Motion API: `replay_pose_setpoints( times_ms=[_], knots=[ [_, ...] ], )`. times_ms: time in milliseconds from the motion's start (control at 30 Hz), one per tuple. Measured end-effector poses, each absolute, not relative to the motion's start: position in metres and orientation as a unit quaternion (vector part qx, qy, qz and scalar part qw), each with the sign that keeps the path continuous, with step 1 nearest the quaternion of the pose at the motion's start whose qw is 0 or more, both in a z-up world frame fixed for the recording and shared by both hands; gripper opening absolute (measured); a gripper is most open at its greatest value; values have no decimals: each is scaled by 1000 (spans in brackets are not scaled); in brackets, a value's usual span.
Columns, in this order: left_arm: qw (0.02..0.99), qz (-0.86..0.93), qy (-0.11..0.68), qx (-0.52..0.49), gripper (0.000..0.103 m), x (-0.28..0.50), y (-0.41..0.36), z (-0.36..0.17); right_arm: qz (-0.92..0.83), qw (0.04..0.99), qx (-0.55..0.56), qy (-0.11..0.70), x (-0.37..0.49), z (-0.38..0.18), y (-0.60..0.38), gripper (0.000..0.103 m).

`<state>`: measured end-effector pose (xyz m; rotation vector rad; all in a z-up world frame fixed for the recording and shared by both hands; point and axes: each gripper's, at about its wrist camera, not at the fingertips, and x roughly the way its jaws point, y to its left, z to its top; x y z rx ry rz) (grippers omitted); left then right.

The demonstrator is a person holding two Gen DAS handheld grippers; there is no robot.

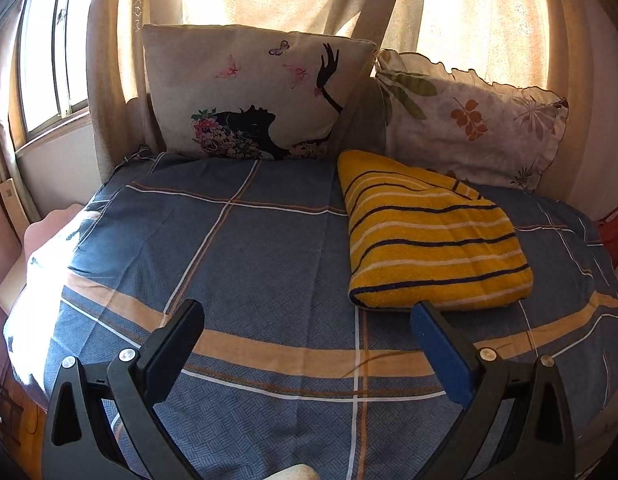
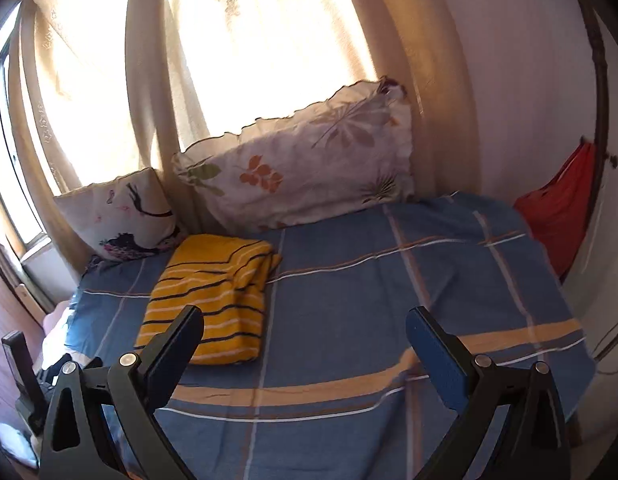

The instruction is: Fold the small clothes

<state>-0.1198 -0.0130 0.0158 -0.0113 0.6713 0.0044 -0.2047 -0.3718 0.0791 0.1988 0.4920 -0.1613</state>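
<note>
A folded yellow garment with dark and white stripes lies flat on the blue plaid bedsheet. In the left wrist view it lies just beyond the right finger of my left gripper, which is open and empty above the sheet. In the right wrist view the same garment lies at the left, partly behind the left finger of my right gripper, which is also open and empty. Neither gripper touches the garment.
Two pillows lean against the curtain at the bed's far end: one with a black figure print and one with leaves. A red cloth hangs by the right wall. A window is at the left.
</note>
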Motion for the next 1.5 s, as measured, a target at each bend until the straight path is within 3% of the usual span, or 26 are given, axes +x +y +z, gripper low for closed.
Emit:
replay_pose_setpoints(
  times_ms=[167, 367, 533, 767, 1500],
  knots=[
    [939, -7, 345, -15, 103, -109, -21, 8, -121, 964, 67, 227, -209, 97, -387, 103],
    [932, -1, 363, 3, 103, -102, -26, 1, -41, 942, 113, 312, -132, 3, -341, 103],
    [931, 13, 366, 0, 103, -94, -22, 0, -6, 938, 136, 319, -86, -38, -286, 101],
    [923, 7, 385, 5, 103, -76, -28, -12, 2, 944, 99, 314, -69, -56, -236, 101],
    [903, -5, 430, -8, 103, -54, -22, -39, 1, 924, 75, 374, -44, -92, -216, 101]
  ],
)
